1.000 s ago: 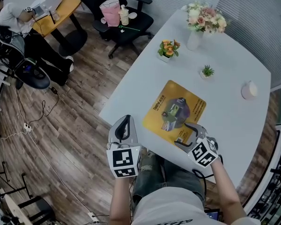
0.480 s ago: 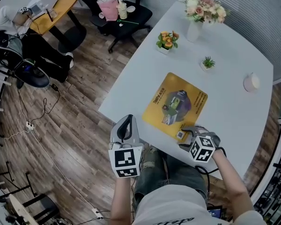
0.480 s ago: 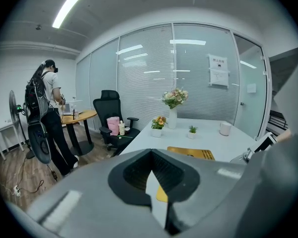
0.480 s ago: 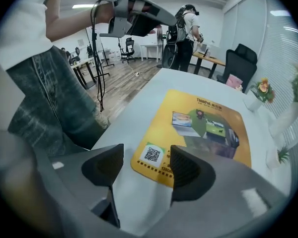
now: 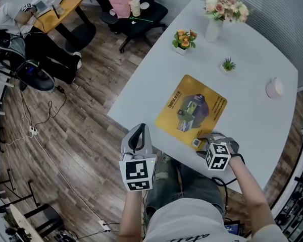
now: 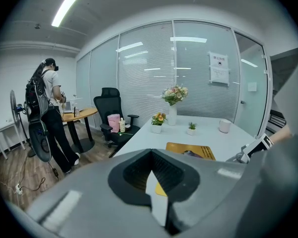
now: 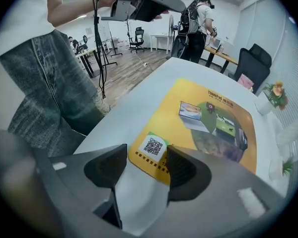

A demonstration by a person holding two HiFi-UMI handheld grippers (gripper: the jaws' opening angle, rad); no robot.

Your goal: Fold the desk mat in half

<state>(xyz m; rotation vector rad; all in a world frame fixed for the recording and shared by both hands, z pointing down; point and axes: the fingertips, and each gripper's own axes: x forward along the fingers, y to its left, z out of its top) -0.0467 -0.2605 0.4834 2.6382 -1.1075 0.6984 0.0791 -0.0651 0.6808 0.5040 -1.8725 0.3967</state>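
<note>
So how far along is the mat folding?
Nothing is folded yet: the desk mat lies flat on the table. In hand: the right gripper straddles the mat's near corner; its jaws have just been closing, not yet gripping. The left gripper hangs shut beside the table. Lifting and folding remain.

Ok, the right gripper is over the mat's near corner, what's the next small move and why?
Probably ease the right gripper down and finish closing on the desk mat. Its jaws have just been closing but stand apart, and the mat's near corner lies flat between them, not yet pinched.
</note>
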